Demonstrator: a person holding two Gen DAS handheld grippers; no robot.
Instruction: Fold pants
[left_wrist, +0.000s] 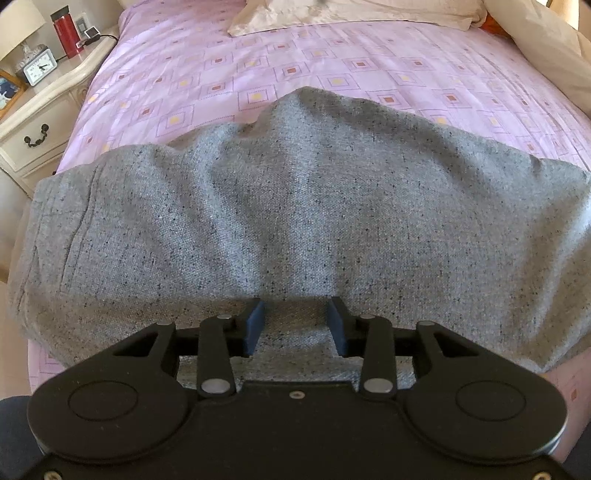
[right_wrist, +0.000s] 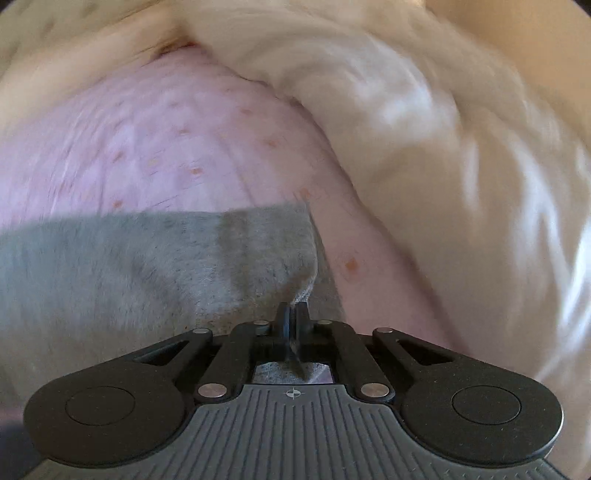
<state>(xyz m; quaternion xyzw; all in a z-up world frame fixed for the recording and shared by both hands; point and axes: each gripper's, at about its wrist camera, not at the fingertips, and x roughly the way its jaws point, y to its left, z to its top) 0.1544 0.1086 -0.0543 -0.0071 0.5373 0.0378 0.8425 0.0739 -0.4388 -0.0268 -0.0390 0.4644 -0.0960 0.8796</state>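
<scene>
Grey speckled pants lie bunched across a pink patterned bed sheet, filling the middle of the left wrist view. My left gripper points down over their near edge. Its blue pads stand apart, with cloth under the gap and nothing pinched: it is open. In the blurred right wrist view, a corner of the pants runs down into my right gripper. That gripper's fingers are pressed together on the cloth's edge. Grey fabric shows again below the shut fingers.
A cream duvet is heaped along the right side of the bed, and a cream pillow lies at the head. A white nightstand at the left carries a red bottle and a clock.
</scene>
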